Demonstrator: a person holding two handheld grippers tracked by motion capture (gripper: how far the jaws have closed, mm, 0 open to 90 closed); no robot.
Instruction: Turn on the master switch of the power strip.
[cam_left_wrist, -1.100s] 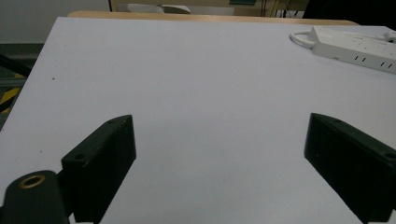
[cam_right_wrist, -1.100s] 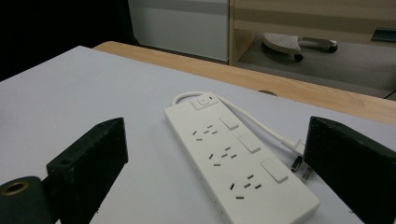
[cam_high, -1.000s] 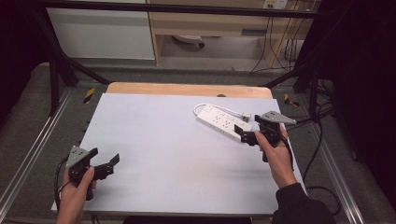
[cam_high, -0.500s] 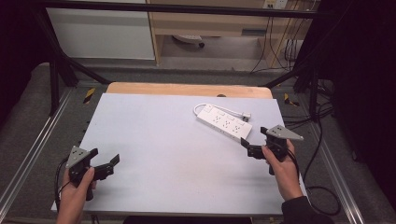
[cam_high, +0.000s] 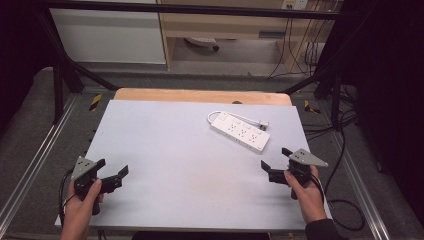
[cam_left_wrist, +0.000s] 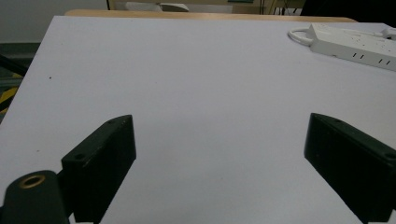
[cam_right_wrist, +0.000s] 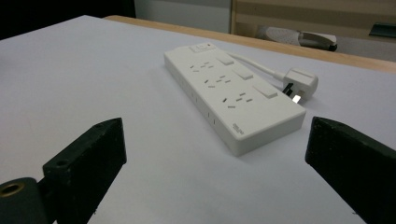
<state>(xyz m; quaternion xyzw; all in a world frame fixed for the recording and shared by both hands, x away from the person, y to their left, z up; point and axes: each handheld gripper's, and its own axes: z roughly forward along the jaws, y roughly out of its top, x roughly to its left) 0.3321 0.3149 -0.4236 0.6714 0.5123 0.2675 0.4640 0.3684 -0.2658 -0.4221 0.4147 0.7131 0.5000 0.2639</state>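
Black jaws of the left gripper (cam_high: 111, 173) stand wide apart with nothing between them, low over the near left corner of the white table top (cam_high: 170, 150). A hand (cam_high: 82, 210) comes in from the bottom edge of the high view and wraps the grip below the grey three-cornered plate. In the left gripper view the same gripper (cam_left_wrist: 219, 154) looks out across bare white surface, and the power strip (cam_left_wrist: 355, 44) lies far off at the upper right, well apart from it.

Across the middle, the table top is plain white, with a strip of pale wood (cam_high: 200, 95) showing along its far edge.

Right of centre lies the white power strip (cam_high: 240, 131), flat on the table and angled so that its switch end points toward the far left. Its white cord curls round the far end, and the plug (cam_high: 262, 124) rests on the table just beside the strip's far side. In the right gripper view the strip (cam_right_wrist: 233, 100) lies ahead, three rows of sockets facing up, with the plug (cam_right_wrist: 299, 81) beside it.

At the near right, the right gripper (cam_high: 276, 161) hangs just above the table, its jaws spread and empty, near the strip's closer end but not touching it. The right hand (cam_high: 305, 192) holds it from below. In its own view the gripper (cam_right_wrist: 215, 154) has only table between its jaws.
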